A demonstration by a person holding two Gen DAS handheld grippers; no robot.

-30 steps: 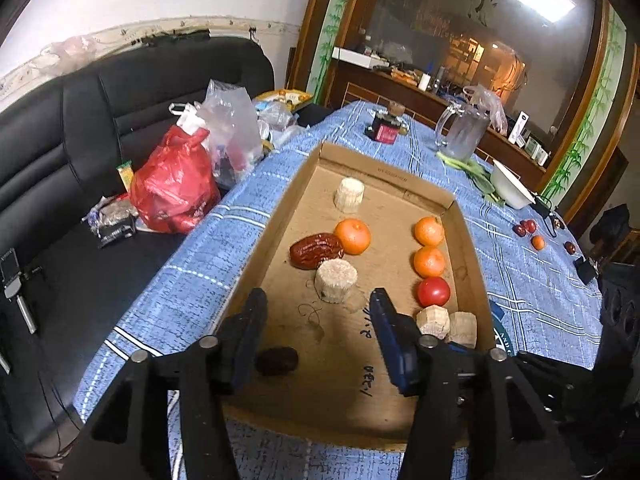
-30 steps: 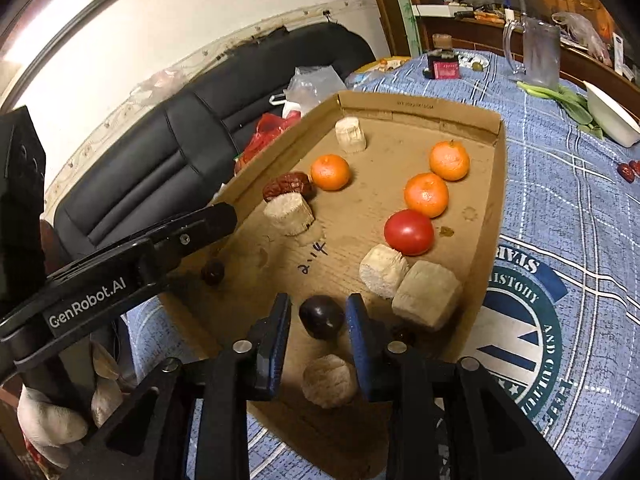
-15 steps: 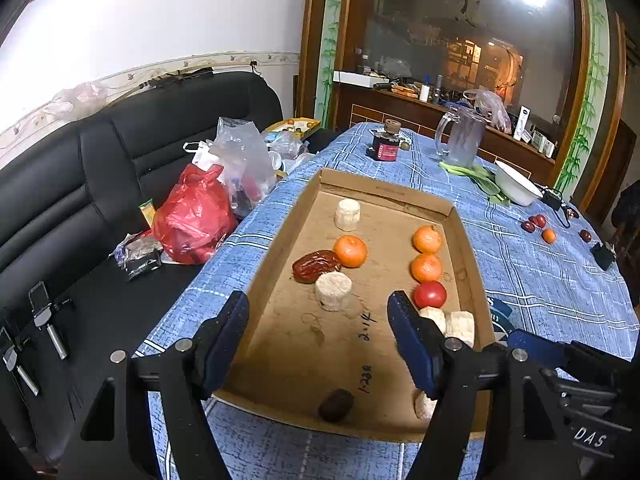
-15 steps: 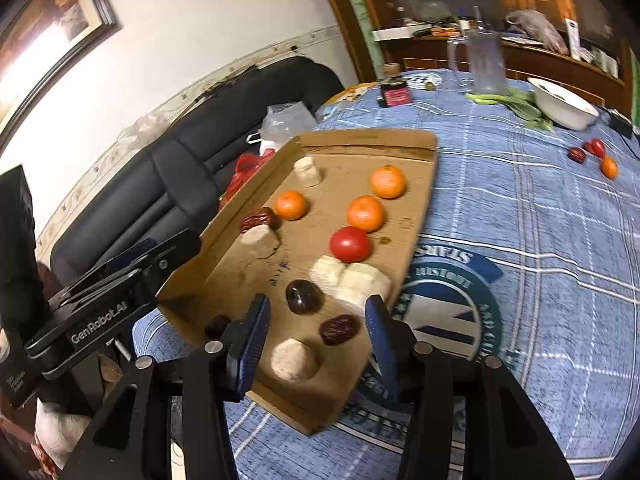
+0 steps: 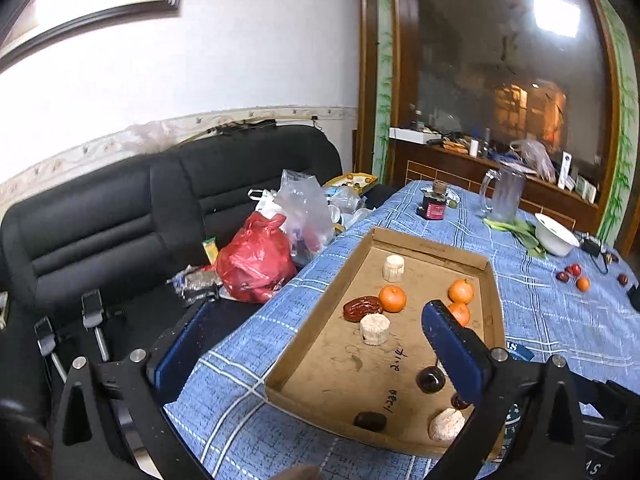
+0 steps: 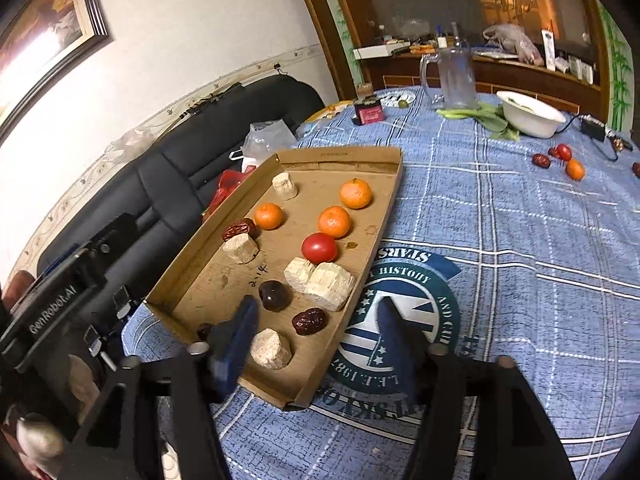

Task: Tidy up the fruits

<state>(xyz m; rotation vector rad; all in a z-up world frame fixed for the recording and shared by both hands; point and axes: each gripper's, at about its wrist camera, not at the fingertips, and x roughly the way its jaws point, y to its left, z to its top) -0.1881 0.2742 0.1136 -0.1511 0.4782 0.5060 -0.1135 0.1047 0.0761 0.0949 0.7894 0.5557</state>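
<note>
Both grippers, left [image 5: 316, 344] and right [image 6: 316, 336], are spreading apart empty above the cardboard tray [image 6: 384, 216] of fruit

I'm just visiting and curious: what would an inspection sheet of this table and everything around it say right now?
Surface: table under a blue checked cloth.
Job's things: cardboard tray holding three oranges, a red tomato, dark dates and pale corky chunks; more small fruit lies loose on the cloth.
Clutter: glass jug, white bowl, greens, small jar.
Grippers: left gripper and right gripper, jaws opening, nothing between the pads.
Cables: black lead by the bowl.
Surroundings: black sofa with plastic bags, wooden sideboard.
</note>
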